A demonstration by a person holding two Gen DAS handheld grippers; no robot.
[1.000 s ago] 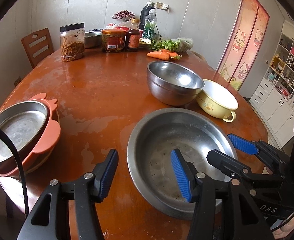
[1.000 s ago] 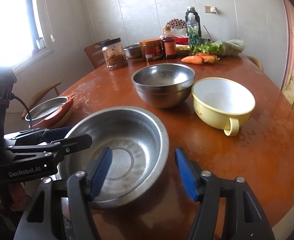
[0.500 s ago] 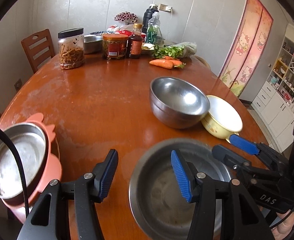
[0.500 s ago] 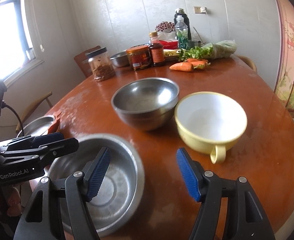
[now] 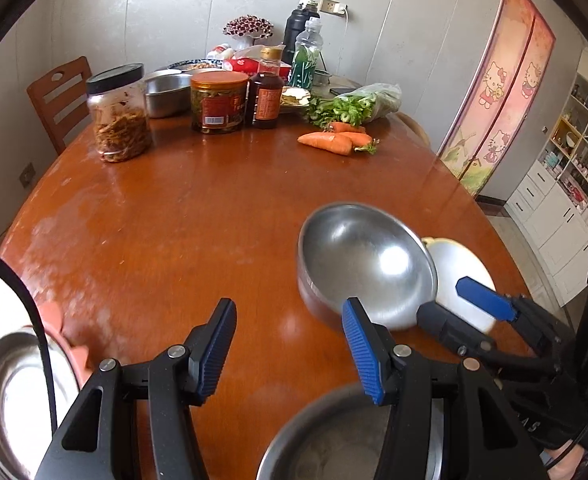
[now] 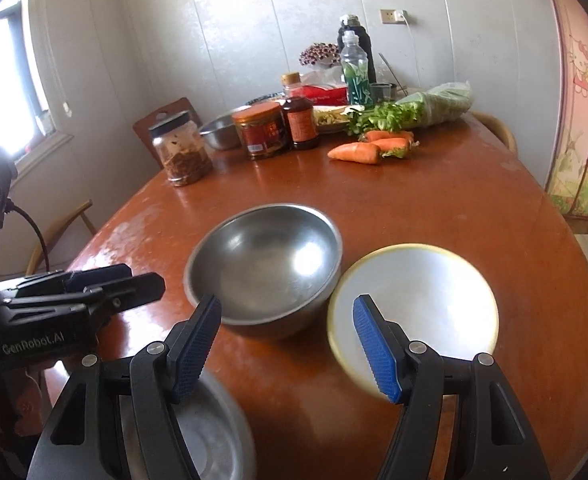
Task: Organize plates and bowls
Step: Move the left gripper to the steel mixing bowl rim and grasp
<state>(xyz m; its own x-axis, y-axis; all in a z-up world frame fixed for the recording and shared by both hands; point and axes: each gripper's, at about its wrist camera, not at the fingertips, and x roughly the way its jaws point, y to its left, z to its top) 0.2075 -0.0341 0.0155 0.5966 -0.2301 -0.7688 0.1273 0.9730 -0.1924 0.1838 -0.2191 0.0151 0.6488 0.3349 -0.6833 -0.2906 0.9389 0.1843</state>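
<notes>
Both hand-held grippers hang above the near edge of the round wooden tabletop (image 5: 165,216), and neither carries anything. The left hand-held gripper (image 5: 289,348) has its blue pads apart with only bare wood showing between them; the right hand-held gripper (image 6: 287,346) also stands with its jaws spread, nothing pressed between the pads. Out in front sits the deep steel bowl (image 6: 263,270), upright and empty, and right beside it, rims touching or very nearly so, is the yellow bowl (image 6: 414,300) with its white inside. In the left wrist view that steel bowl (image 5: 364,264) lies beyond the right-hand pad, with the yellow bowl (image 5: 456,276) peeking out behind it. Close under the cameras, at the near rim of the tabletop, is the wide shallow steel basin (image 5: 334,440), cut off by the bottom of the picture. Off at the left edge there is a steel plate (image 5: 9,392) resting in a salmon-pink dish (image 5: 67,332). Along the far side stand a jar with a black lid (image 5: 117,114), an orange-lidded jar (image 5: 218,101), a dark sauce bottle (image 5: 266,92), another steel bowl (image 5: 165,94), some leafy greens (image 5: 346,108) and carrots (image 5: 334,141).
</notes>
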